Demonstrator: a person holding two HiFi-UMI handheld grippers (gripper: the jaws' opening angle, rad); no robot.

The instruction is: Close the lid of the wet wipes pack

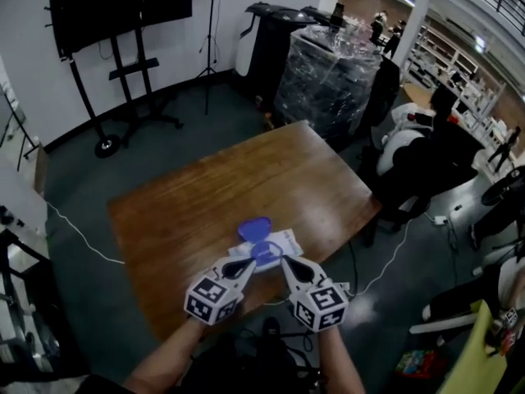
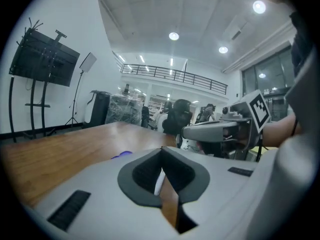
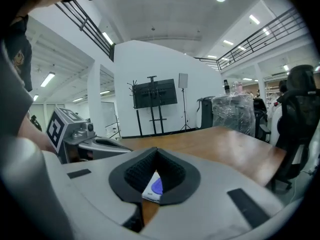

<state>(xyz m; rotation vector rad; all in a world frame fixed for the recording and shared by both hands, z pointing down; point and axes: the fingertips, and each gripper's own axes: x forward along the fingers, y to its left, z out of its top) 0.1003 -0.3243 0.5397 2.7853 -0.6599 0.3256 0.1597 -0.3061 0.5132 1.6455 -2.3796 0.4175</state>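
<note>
The left tongs (image 1: 244,264) and right tongs (image 1: 289,265) sit side by side, both closed on nothing, their tips angled slightly down at the table (image 1: 189,203). The pack of wet wipes (image 1: 285,241) lies flat just ahead, between the two tips, its long side running across their line. Its blue lid (image 1: 255,228) stands open on the far side, slightly nearer the left tongs, so closing it probably means reaching over and pressing it back toward the tips.
</note>
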